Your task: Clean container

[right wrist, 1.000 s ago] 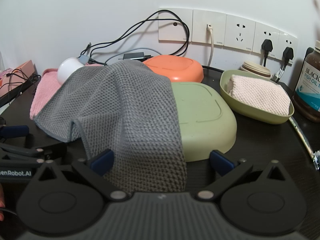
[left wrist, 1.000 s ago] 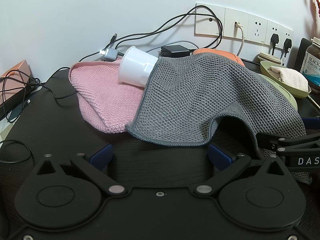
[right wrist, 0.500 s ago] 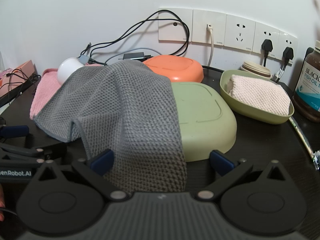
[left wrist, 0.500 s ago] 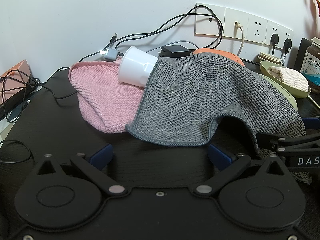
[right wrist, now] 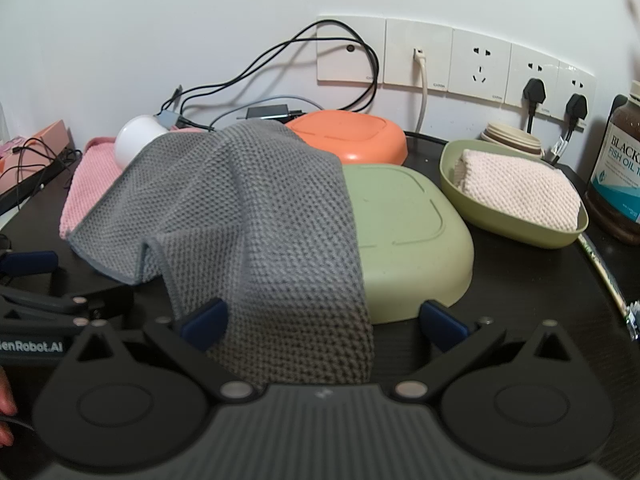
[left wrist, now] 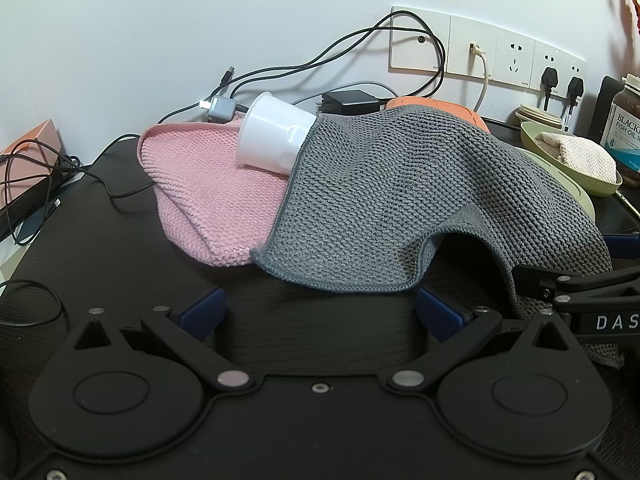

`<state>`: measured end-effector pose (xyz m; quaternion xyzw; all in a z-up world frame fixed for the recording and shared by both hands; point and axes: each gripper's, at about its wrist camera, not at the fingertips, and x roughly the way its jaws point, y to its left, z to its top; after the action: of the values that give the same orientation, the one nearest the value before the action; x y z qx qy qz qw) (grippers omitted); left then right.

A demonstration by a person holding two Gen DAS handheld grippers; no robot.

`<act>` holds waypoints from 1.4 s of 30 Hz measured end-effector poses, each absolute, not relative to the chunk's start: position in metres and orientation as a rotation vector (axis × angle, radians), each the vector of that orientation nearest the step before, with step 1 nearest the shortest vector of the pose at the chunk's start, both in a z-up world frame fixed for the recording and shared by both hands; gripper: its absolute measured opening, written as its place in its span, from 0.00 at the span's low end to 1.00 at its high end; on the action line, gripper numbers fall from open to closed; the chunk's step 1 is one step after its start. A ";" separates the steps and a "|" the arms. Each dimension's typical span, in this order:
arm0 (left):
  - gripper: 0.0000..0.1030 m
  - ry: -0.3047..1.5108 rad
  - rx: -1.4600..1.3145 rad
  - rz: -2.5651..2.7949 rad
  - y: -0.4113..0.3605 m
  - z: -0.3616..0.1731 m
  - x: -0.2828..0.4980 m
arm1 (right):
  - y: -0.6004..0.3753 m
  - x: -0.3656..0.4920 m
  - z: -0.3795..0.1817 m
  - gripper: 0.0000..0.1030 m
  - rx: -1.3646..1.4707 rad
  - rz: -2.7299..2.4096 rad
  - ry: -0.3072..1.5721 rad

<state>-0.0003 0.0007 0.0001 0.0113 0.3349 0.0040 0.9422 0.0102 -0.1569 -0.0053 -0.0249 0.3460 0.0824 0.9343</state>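
Printed on the brown bottle (right wrist: 616, 168) at far right: "BLACK" and "FISH OIL 1", cut off at the frame edge. On the right tongs (left wrist: 612, 322): "DAS", cut off. On the left tongs (right wrist: 30, 347): "ienRobot.AI". Socket-plate markings too small to read.

My grey cloth (right wrist: 256, 216) covers the left part of the green container (right wrist: 404, 232) and the white cup's (left wrist: 276, 138) far end. The brown bottle (right wrist: 618, 168) is cut by the frame edge, its label half readable. My other claw (right wrist: 28, 262) shows only partly, at the left edge.
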 end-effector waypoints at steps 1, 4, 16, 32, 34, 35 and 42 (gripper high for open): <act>1.00 0.683 0.023 0.008 0.001 0.000 0.000 | -0.157 0.010 -0.005 1.00 -0.051 0.169 0.708; 1.00 0.683 0.023 0.008 0.001 0.000 0.000 | -0.157 0.010 -0.005 1.00 -0.051 0.169 0.708; 1.00 0.683 0.022 0.008 0.001 0.000 0.000 | -0.157 0.010 -0.005 1.00 -0.051 0.169 0.707; 1.00 0.683 0.022 0.008 0.002 0.000 -0.004 | -0.159 0.008 -0.006 0.99 -0.049 0.167 0.708; 1.00 0.683 0.022 0.008 0.002 0.000 -0.004 | -0.159 0.009 -0.005 0.99 -0.049 0.165 0.708; 1.00 0.683 0.022 0.008 0.002 0.000 -0.004 | -0.159 0.009 -0.005 0.99 -0.048 0.165 0.707; 1.00 0.683 0.022 0.008 0.002 0.000 -0.004 | -0.158 0.009 -0.005 1.00 -0.048 0.165 0.708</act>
<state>-0.0038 0.0020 0.0000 0.0108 0.3349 0.0038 0.9422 0.0088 -0.1585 -0.0047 -0.0236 0.3460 0.0805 0.9345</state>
